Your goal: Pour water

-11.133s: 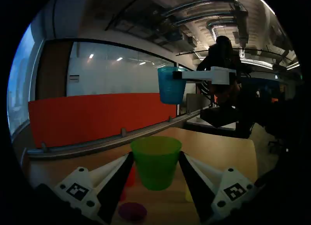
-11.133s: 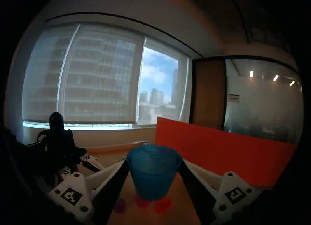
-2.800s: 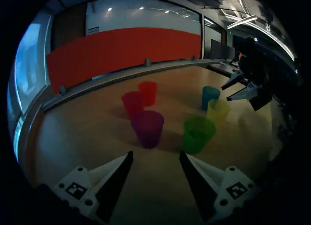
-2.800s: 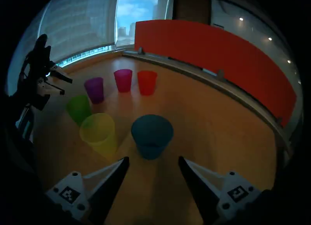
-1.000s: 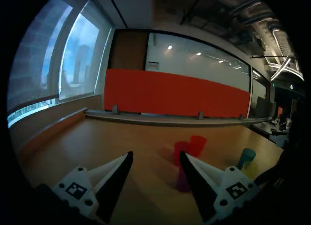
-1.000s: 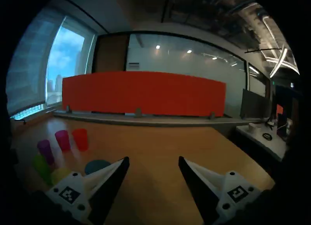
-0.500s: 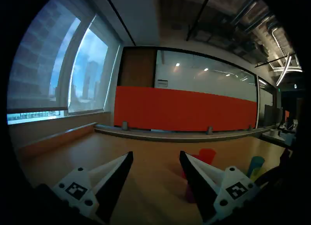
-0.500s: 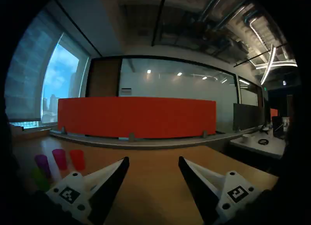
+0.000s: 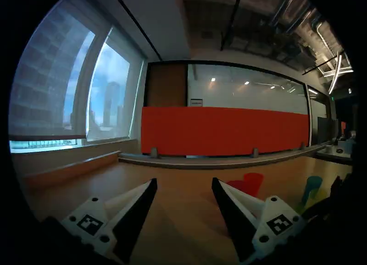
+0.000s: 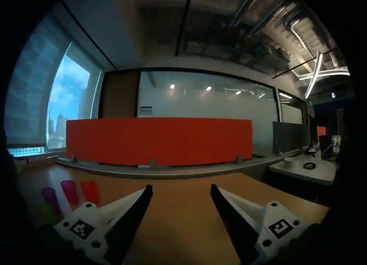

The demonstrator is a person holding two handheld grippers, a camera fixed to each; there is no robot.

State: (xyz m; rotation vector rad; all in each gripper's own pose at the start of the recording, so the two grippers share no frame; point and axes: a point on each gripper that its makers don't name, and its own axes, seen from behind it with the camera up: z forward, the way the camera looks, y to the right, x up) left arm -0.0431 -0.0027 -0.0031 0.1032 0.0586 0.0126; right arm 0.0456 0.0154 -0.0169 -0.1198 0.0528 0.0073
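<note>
1. My left gripper (image 9: 183, 180): jaws spread wide with nothing held, only bare wooden counter (image 9: 183, 214) between the two fingers.
2. My right gripper (image 10: 180, 187): same state, jaws wide apart and gripping nothing, pointing out over the counter.
3. Both sit low, looking almost level across the counter toward the red partition (image 9: 225, 129) and the glass wall above it.
4. Cups in the left gripper view, all upright on the counter to the right of my jaws:
   - orange cup (image 9: 253, 182), just past the right-hand finger
   - reddish cup (image 9: 237, 184), touching or just beside the orange one, with its lower part hidden behind that finger
   - teal cup (image 9: 313, 184), farther right, well apart from the orange one
   - yellow cup (image 9: 322, 195), just beside the teal one, dim at the view's edge
5. Cups in the right gripper view, far left, beyond the left-hand finger:
   - purple cup (image 10: 50, 197), magenta cup (image 10: 69, 191) and the orange cup stand in a close row, all upright
   - green cup (image 10: 45, 213), below the purple one, dark and blurred
6. Contents: every cup is seen side-on with the rims near eye level, so I cannot tell whether any of them holds water.
7. No cup is between either pair of jaws or touching them.
8. Background: a big window (image 9: 108, 100) on the left, and a side desk (image 10: 303, 166) with small items at far right in the right gripper view.
</note>
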